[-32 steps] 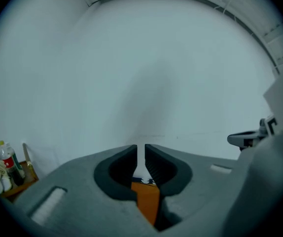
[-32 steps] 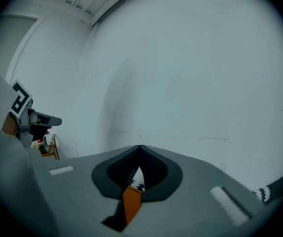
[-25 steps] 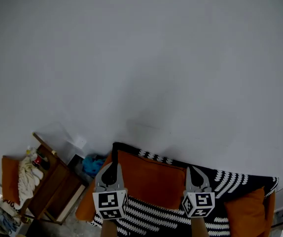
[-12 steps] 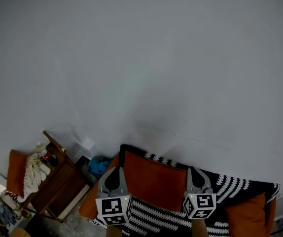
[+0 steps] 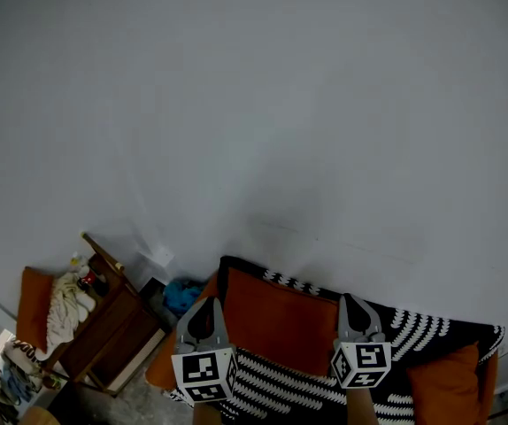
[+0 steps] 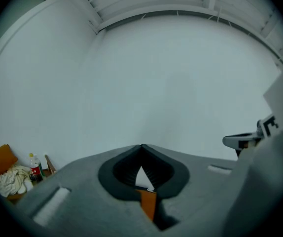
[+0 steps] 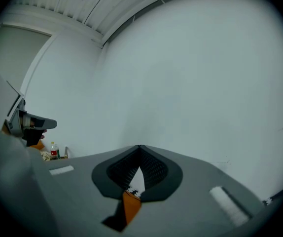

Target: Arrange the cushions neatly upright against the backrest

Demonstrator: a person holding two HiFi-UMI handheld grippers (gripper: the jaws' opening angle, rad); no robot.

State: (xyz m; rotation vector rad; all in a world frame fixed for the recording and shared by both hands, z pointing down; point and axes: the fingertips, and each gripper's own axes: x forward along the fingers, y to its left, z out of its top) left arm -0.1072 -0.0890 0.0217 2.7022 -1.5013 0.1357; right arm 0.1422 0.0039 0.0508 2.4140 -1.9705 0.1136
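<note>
We find an orange cushion (image 5: 276, 321) at the bottom centre of the head view, set against a sofa back draped with a black-and-white patterned cover (image 5: 413, 326). Its top edge sits just below the cover's upper border. The left gripper (image 5: 203, 301) lies over the cushion's upper left corner and the right gripper (image 5: 350, 298) over its upper right corner, both pointing up toward the plain white wall (image 5: 254, 104). In each gripper view the jaws are closed, tips touching, with nothing between the tips. Orange fabric shows only through the narrow slot behind them, and in the right gripper view a strip of the patterned cover shows above that orange. We therefore record both claws as closed and holding nothing visible. A second orange cushion (image 5: 440, 383) sits at the right end of the sofa, partly cut off by the frame edge. To the left of the sofa stands a wooden side table (image 5: 103, 330) carrying a pile of white cloth (image 5: 59, 304) and a bottle (image 6: 34, 167), with a third orange cushion (image 5: 33, 295) beside the cloth. A blue item (image 5: 181, 295), which we cannot make out further, lies between the table and the sofa.
</note>
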